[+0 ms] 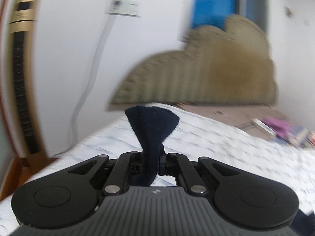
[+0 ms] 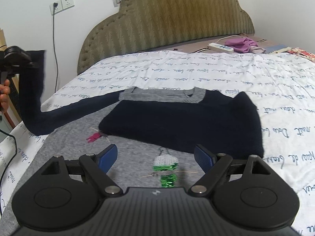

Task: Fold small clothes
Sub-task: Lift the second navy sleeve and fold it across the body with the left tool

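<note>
Your left gripper (image 1: pixel 150 157) is squeezed shut on the cuff of the navy sleeve (image 2: pixel 65 114). You hold that sleeve up in the air off the left edge of the bed (image 2: pixel 216 72). The little sweater (image 2: pixel 126 157) lies flat on the bed, gray body, with the other navy sleeve (image 2: pixel 187 122) already folded across the chest. Your right gripper (image 2: pixel 155 157) is wide open, holding nothing, just over the sequin patch (image 2: pixel 166 169). I think the sleeve goes across next. Keep your squeeze tight, lay it flat over the chest, and use your right one to hold the body down.
</note>
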`<action>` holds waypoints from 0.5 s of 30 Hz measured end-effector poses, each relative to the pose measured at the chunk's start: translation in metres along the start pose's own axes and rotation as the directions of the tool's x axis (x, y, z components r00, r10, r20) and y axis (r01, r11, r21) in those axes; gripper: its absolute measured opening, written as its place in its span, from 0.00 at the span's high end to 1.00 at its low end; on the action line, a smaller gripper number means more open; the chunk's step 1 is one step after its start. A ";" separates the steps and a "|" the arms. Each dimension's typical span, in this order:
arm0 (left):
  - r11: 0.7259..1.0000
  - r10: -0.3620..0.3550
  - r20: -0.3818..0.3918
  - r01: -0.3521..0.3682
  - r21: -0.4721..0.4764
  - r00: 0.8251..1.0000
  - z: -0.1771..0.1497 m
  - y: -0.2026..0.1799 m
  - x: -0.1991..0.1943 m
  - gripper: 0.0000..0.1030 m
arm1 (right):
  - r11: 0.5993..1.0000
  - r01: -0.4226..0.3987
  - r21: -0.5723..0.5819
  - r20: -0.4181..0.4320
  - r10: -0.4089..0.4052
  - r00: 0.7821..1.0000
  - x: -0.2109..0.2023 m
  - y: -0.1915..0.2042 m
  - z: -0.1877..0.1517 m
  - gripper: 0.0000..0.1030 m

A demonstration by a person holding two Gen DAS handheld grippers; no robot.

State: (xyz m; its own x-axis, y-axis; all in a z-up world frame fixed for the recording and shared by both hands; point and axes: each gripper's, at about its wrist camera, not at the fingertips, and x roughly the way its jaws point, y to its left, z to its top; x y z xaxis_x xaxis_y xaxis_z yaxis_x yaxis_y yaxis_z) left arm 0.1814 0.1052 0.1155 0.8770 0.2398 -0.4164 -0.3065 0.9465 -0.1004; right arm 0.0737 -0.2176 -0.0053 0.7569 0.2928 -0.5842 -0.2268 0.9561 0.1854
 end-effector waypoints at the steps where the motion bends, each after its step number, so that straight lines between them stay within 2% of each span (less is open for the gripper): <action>1: 1.000 -0.022 -0.004 0.022 0.018 1.000 -0.006 -0.012 -0.001 0.95 | 1.000 0.001 0.007 0.003 -0.001 1.000 -0.001 -0.003 0.000 0.17; 8: 0.981 -0.163 -0.067 0.169 0.094 0.984 -0.055 -0.081 -0.003 0.95 | 0.999 0.008 0.051 0.007 -0.008 1.000 -0.003 -0.017 0.000 0.17; 13: 0.969 -0.207 -0.119 0.221 0.113 0.971 -0.086 -0.105 -0.005 0.95 | 0.997 0.018 0.082 0.027 -0.020 0.999 -0.008 -0.031 0.004 0.17; 15: 0.962 -0.234 -0.134 0.249 0.110 0.963 -0.097 -0.112 -0.004 0.94 | 0.992 -0.008 0.123 0.039 0.003 0.999 -0.008 -0.041 0.008 0.17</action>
State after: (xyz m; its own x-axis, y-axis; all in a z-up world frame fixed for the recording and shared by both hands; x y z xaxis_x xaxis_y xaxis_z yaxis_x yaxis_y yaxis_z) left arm 0.1765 -0.0228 0.0408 0.8668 -0.0194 -0.4983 -0.0356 0.9943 -0.1006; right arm 0.0823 -0.2589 -0.0020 0.7796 0.2952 -0.5524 -0.1556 0.9456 0.2857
